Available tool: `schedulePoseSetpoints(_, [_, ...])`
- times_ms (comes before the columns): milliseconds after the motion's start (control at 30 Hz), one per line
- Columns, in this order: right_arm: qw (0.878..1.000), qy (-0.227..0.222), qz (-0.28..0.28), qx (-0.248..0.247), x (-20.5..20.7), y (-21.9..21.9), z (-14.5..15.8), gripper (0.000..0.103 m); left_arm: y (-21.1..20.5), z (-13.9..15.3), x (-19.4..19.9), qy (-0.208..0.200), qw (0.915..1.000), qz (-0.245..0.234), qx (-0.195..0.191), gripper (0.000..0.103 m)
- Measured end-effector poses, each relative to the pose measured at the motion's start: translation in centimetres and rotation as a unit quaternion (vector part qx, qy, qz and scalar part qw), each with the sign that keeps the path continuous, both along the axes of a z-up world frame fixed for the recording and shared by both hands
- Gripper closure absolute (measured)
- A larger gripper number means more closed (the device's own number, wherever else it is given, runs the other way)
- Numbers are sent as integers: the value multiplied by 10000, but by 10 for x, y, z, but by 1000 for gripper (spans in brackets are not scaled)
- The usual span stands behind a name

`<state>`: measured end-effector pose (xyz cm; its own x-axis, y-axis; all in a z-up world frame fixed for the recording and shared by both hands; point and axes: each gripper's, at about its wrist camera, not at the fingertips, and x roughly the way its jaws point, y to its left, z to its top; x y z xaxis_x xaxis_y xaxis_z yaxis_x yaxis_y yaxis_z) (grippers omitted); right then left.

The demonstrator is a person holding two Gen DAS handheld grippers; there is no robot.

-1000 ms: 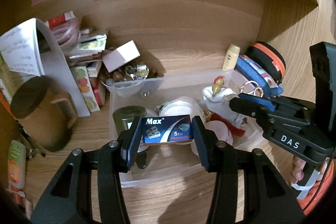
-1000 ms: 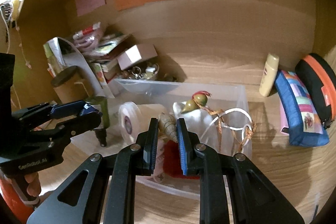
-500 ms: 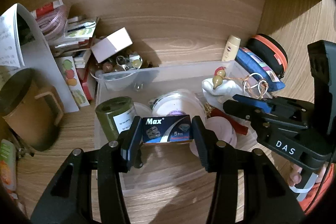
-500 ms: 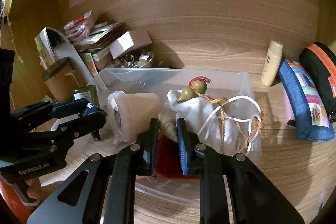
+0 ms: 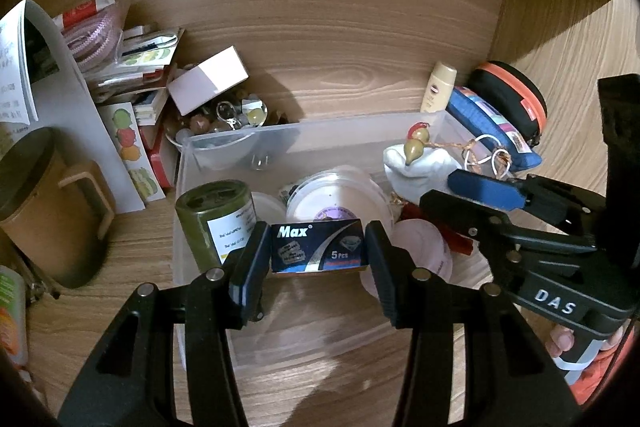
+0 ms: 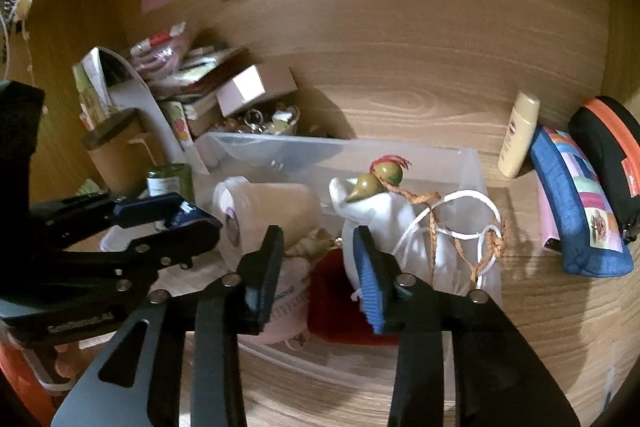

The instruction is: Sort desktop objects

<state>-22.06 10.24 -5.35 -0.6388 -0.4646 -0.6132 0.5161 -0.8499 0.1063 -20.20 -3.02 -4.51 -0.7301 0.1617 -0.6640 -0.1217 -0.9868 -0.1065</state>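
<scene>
Left wrist view looks down into a clear plastic bin [image 5: 224, 147] on the wooden tabletop [image 5: 132, 251], and the left claw [image 5: 316, 259] is pinching a small blue razor-blade box [image 5: 318, 246] by its short ends, holding it above the near part of the bin. The box is not yet set down; I judge it is about to go in with the rest.

Already in the bin are a green jar [image 5: 218, 215], a round white tub [image 5: 340, 199], a pale pink lid [image 5: 420, 251], something red [image 6: 340, 299] at the bottom, and a white cloth bag [image 6: 384, 219] with a gourd charm [image 6: 374, 181] and a looped cord [image 6: 472, 223] draped over the right wall. A small seashell [image 6: 314, 247] lies among them, just ahead of the right claw [image 6: 318, 259] — its jaws are spread and hold nothing, hovering over the near right part of the bin.

So a fair share of the sorting looks done, but much is left outside. On the left stand a brown mug [image 5: 44, 203], a curled paper sheet [image 5: 48, 67], a heap of packets and booklets [image 5: 136, 67] and a small bowl of beads [image 5: 224, 119] with a white carton [image 5: 208, 83] resting on it. Behind the bin's right corner are a cream bottle [image 6: 518, 135], a blue patchwork pouch [image 6: 580, 211] and a black case with an orange zip [image 6: 612, 151]. Whether these belong in the bin I cannot tell.
</scene>
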Motion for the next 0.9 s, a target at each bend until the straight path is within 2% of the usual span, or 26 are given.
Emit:
schedulePoseSetpoints(233, [9996,233,-26,-188,9,8,13,56,3,9,7,97,9998,90,-121,54])
schedulePoseSetpoints(367, [9991,369,-66,-201,13,10,20,48,3,16,12,185,9994,186,-210,41])
schedulePoseSetpoints(500, [9987,465,-121,-139,16,10,25,44,2,23,17,242,9990,247,-277,39])
schedulePoseSetpoints(600, [9984,515,-204,-99,19,11,28,35,0,29,23,338,9982,345,-356,31])
schedulePoseSetpoints(700, [9979,597,-234,-69,24,12,33,30,-1,35,31,470,9968,452,-459,22])
schedulePoseSetpoints(767, [9977,631,-239,-45,28,12,37,30,-2,40,37,592,9953,547,-540,9])
schedulePoseSetpoints(833, [9975,662,-260,-5,32,13,40,29,-2,44,43,705,9939,602,-593,6])
schedulePoseSetpoints(900, [9972,685,-290,11,37,15,44,23,-2,49,49,799,9928,627,-633,6])
